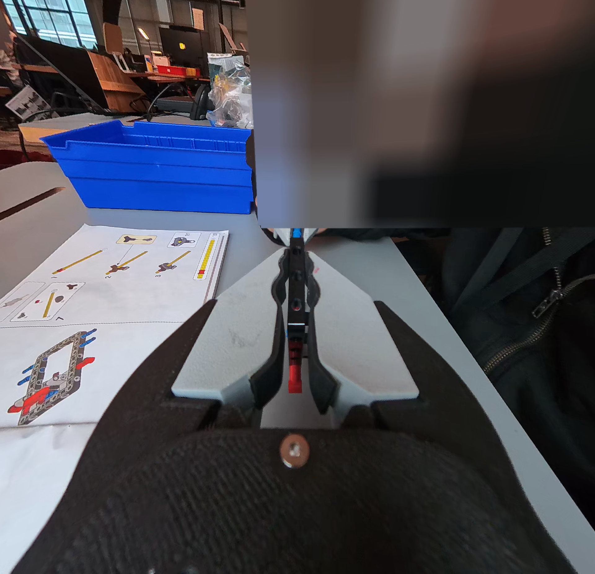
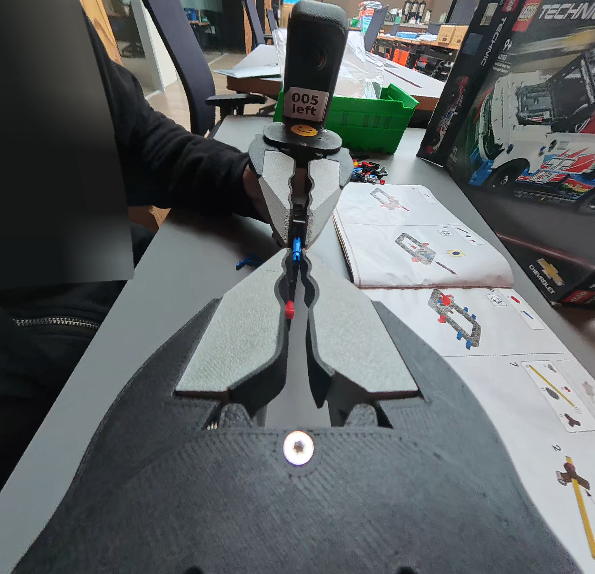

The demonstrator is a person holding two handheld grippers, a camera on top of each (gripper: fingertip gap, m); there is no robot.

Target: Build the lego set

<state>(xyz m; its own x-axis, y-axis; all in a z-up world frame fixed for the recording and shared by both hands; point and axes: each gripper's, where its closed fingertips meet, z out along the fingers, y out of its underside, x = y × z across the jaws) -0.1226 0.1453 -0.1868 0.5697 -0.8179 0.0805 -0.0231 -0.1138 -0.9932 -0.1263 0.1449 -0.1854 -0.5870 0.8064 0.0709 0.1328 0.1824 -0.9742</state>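
Above the open instruction booklet [image 2: 418,236] edge, both my claws meet tip to tip over the grey counter [image 1: 380,269]. Left claw [image 1: 295,259] is clenched on a black Technic beam [image 1: 296,288], held edge-on between the pads; a red pin [image 1: 294,378] sticks out of the beam's near end, toward the camera. Right claw [image 2: 294,262] is clamped on a thin black piece with a red pin [image 2: 289,309] on its side and a blue pin [image 2: 296,248] at the tip. That blue pin sits right at the left claw's fingertips; can't tell if it's seated in the beam. Blue bin [image 1: 154,166] behind the booklet in the left wrist view. Green bin [image 2: 367,121] beyond the booklet, loose parts [image 2: 370,172] between the two. Set box [image 2: 515,108] stands right of the booklet. One loose blue pin [image 2: 246,261] lies on the counter left of the booklet.
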